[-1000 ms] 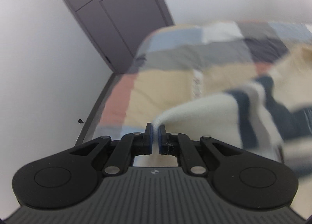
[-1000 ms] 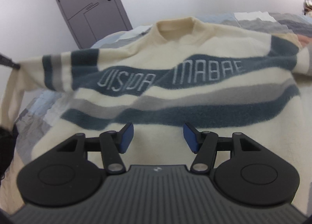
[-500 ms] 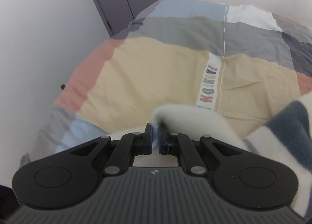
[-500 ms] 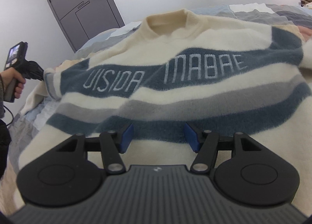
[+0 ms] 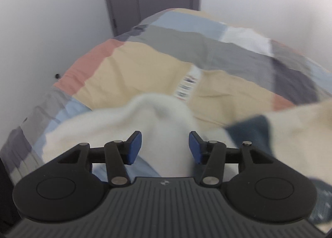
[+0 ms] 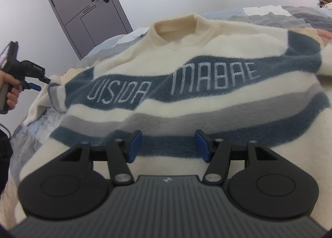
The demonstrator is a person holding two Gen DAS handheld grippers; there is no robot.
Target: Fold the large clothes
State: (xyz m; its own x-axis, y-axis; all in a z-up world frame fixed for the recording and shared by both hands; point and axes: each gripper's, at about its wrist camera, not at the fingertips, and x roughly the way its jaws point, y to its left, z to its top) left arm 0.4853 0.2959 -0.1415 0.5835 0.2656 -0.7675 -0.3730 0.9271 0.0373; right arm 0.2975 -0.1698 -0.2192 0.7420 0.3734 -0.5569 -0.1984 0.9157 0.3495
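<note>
My left tool (image 5: 165,147) has just spread, sleeve (image 5: 161,117) loose between its pads; the right tool (image 6: 168,146) gapes empty above the sweater (image 6: 186,101). That sleeve may slump unfolded.

Left gripper (image 5: 165,147) jaws just opened; cream sleeve (image 5: 157,113) released, now slumped loose between pads, not pinched. Sleeve, earlier stretched out sideways, now folded in over sweater (image 6: 186,97) left side near left edge of bed (image 5: 128,67). Left gripper lower, closer to bedspread, door less in view.
</note>
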